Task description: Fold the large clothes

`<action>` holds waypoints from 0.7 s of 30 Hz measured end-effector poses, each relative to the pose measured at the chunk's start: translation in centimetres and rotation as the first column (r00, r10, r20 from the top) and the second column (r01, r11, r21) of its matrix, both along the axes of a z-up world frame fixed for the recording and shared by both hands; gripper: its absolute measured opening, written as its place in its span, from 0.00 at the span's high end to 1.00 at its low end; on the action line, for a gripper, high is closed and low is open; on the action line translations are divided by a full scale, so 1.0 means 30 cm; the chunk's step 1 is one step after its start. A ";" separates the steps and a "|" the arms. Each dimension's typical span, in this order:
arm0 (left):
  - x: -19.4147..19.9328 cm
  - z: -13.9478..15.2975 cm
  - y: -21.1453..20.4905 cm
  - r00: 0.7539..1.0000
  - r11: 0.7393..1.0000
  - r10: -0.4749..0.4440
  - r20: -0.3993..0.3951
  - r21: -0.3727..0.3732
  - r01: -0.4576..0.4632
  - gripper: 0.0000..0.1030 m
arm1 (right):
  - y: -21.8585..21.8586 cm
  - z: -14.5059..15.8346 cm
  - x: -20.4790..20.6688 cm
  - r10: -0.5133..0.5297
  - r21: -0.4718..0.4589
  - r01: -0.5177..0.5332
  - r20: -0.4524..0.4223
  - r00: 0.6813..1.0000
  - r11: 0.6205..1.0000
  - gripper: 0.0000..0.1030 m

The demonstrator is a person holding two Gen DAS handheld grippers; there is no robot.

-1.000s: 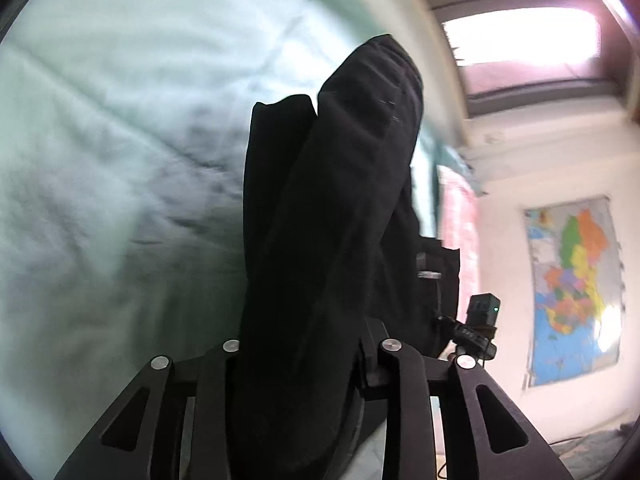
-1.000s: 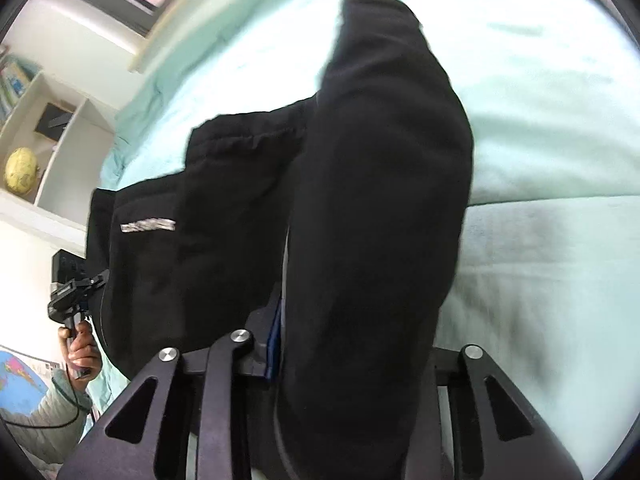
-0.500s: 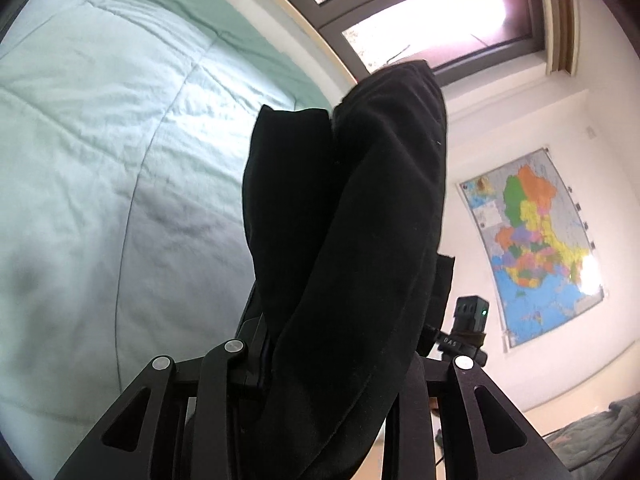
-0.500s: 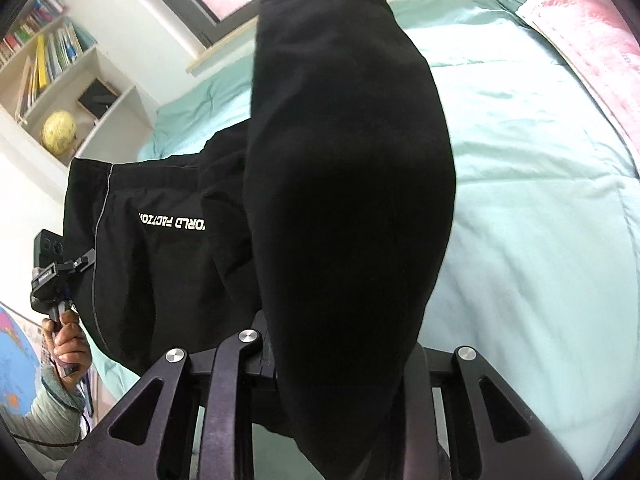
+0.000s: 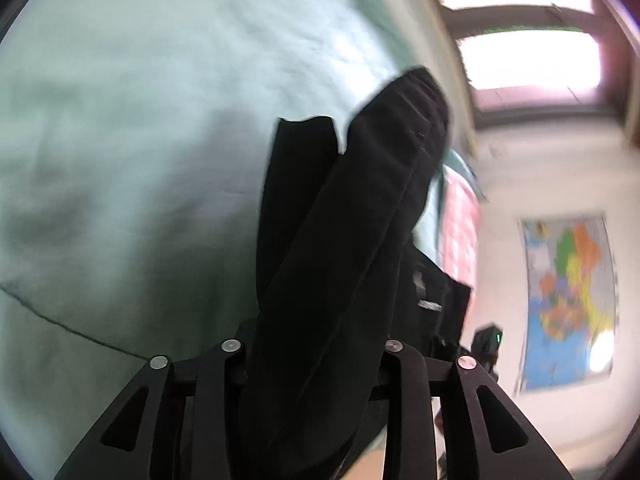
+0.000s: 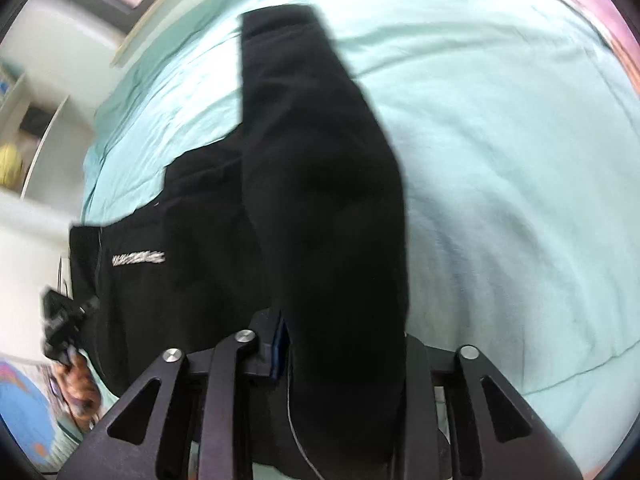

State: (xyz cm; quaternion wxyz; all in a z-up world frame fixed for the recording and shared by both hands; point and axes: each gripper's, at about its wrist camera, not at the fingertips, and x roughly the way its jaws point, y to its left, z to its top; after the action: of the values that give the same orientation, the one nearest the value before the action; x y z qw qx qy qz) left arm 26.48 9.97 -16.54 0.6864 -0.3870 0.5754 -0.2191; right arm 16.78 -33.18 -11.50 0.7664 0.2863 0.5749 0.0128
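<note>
You grip the black garment in both hands: your left tool is clenched on one thick fold and your right tool on another, both having just slackened slightly with cloth between the jaws. Since a moment ago you have swung it back down over the green bed. It hangs above the bedding, ready, I judge, to be laid flat.

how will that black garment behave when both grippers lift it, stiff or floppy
Probably floppy: the black garment drapes in thick folds over the right gripper and sags toward the mint bedspread. Likely bulky rather than slippery, since its bunched layers fill the left gripper.
</note>
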 end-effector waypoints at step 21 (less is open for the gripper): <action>-0.062 0.407 -0.231 0.929 0.903 -0.305 0.211 0.372 0.212 0.49 | 0.182 0.255 -0.135 0.071 -0.169 -0.051 0.111 0.991 0.984 0.29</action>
State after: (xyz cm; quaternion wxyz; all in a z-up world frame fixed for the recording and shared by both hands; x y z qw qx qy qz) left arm 24.61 3.04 -4.34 0.7783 -0.1481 0.5544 -0.2550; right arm 12.73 -27.71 -3.83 0.8191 0.2028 0.5366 0.0052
